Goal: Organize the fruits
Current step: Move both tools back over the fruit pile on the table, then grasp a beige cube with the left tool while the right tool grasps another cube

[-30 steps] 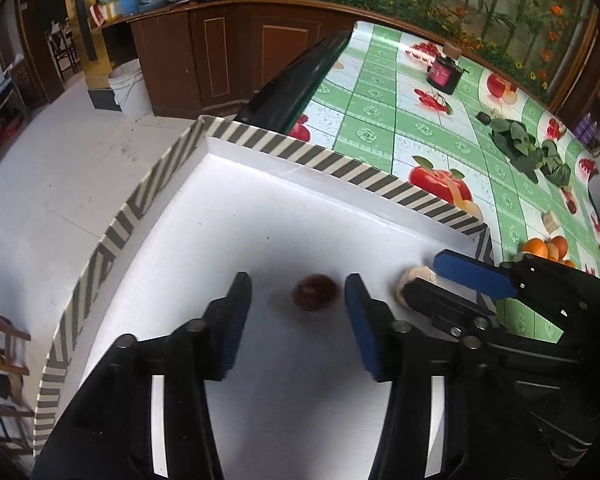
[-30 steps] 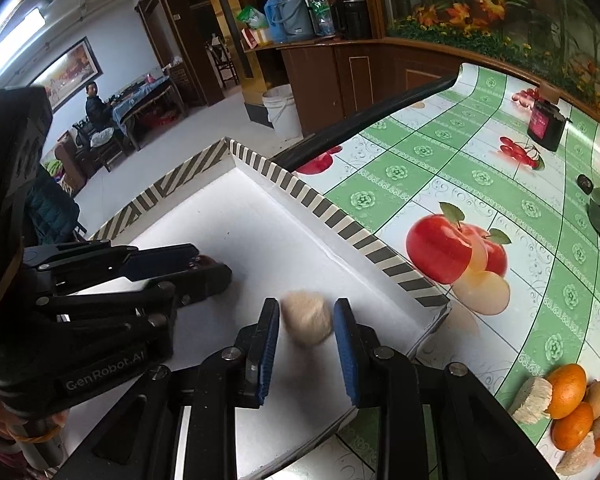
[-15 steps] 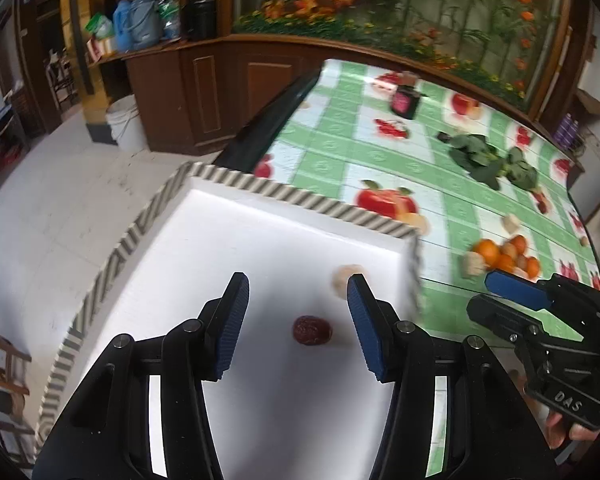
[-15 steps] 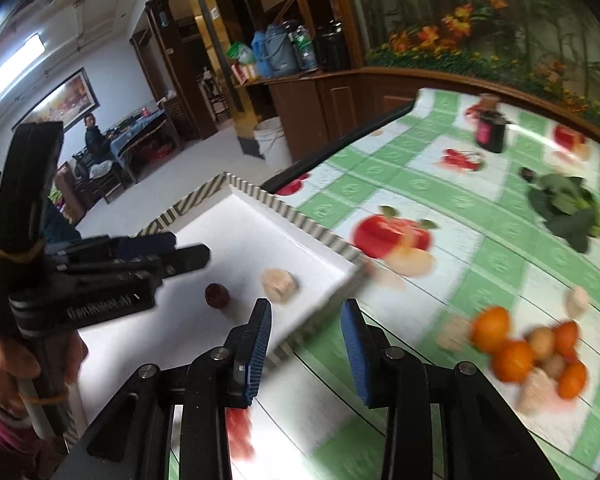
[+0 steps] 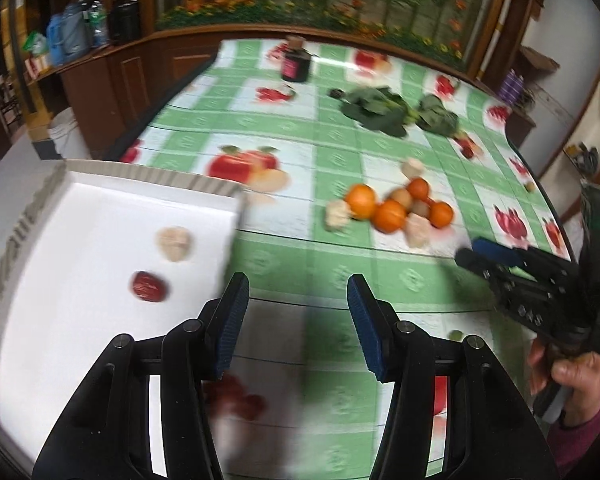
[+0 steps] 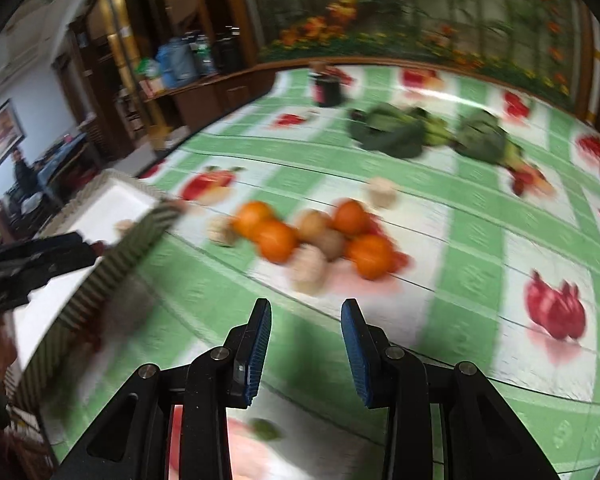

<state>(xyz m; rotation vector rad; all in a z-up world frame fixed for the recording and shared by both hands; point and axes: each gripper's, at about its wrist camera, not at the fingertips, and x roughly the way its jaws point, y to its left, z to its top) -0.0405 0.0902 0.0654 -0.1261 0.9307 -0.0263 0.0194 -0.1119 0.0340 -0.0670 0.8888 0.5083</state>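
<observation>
We see the left gripper (image 5: 298, 312) parted over bare tablecloth (image 5: 284, 264), gripping nothing; the white tray (image 5: 80, 320) lies to its left with a red date (image 5: 149, 287) and a pale walnut (image 5: 174, 243) inside. The right gripper (image 6: 306, 340), which has been widening, is empty too. The fruit pile (image 6: 312, 236) (oranges among pale pieces, blurred) sits ahead of its tips, apart from them.
</observation>
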